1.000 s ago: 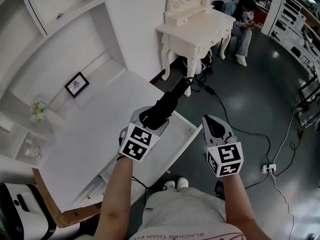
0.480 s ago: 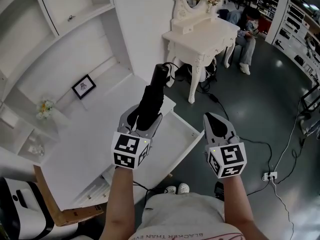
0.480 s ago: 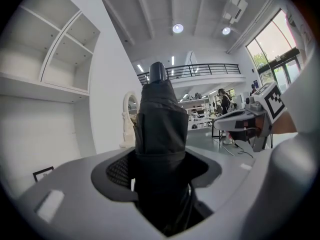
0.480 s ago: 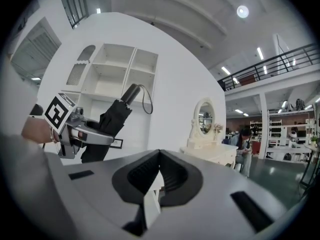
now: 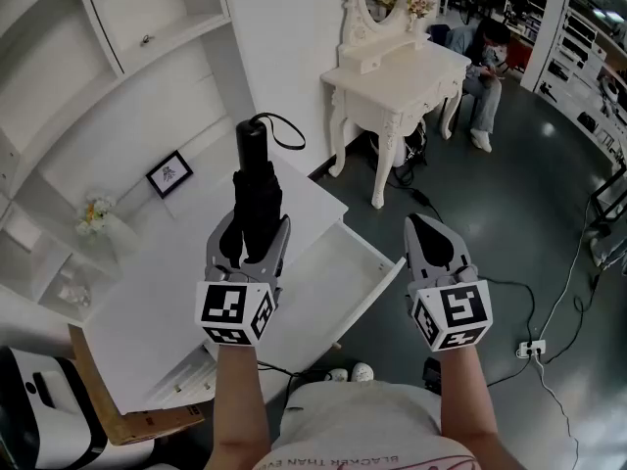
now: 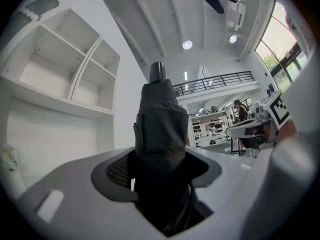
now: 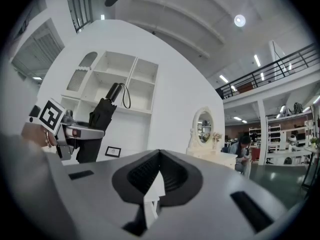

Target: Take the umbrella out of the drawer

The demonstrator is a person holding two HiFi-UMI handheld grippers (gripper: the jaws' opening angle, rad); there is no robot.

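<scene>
The left gripper [image 5: 259, 235] is clamped on the folded umbrella [image 5: 257, 179], which is held clear above the left side of the open drawer [image 5: 338, 272]. The right gripper [image 5: 428, 228] is shut and empty. The umbrella is judged light, stiff-cored and probably slippery in its fabric sleeve, and is best gripped mid-body. Its long axis is aligned with the jaws, with the strap end pointed away from the drawer.

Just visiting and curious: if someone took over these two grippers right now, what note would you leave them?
Left gripper: shut on the folded black umbrella, held in the air, clear of the drawer.
Right gripper: shut, empty.
Drawer: open.
Done: umbrella is out.
Left: likely set it down; perhaps close the drawer.
</scene>
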